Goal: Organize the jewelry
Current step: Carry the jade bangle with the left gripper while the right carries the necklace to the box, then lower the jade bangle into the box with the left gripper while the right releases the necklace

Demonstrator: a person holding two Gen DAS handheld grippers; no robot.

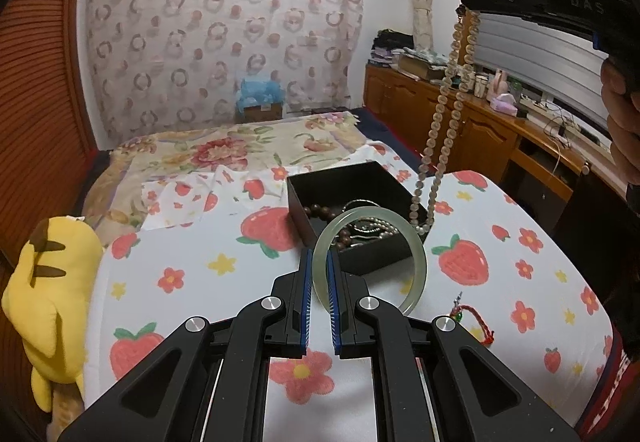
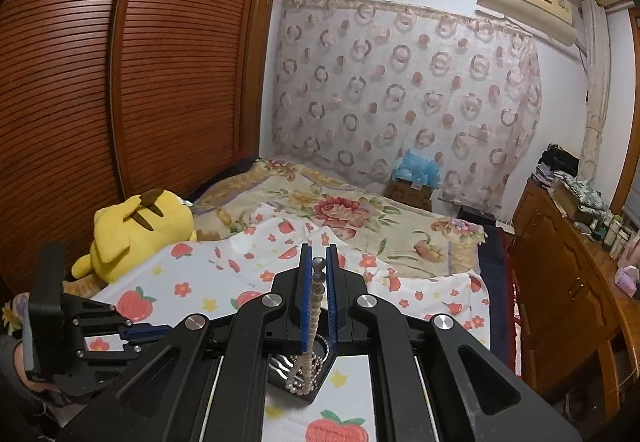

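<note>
1. White strawberry-and-flower sheet (image 1: 224, 266) spread over the bed, under everything else; yellow plush toy (image 1: 48, 294) lying at its left edge.
2. Black open box (image 1: 308, 185) set on the sheet, already filled with dark wooden beads (image 1: 320, 210) and silvery chains (image 1: 372, 230).
3. Pale bead necklace (image 1: 444, 129) hanging in a long double strand from the right gripper (image 1: 466, 1), high above the box; lowest loop dangling at the box's right rim, contact there impossible to judge. In the right wrist view, same strand pinched at its clasp end between nearly closed blue pads (image 2: 306, 282), beads trailing down toward the box below.
4. Pale green jade bangle (image 1: 370, 260) clamped by its left side in the left gripper (image 1: 319, 274), jaws narrowed onto the rim, ring standing out to the right, in front of the box's near corner.
5. Red cord trinket (image 1: 474, 318) lying on the sheet, right of the bangle, apart from both tools.
</note>
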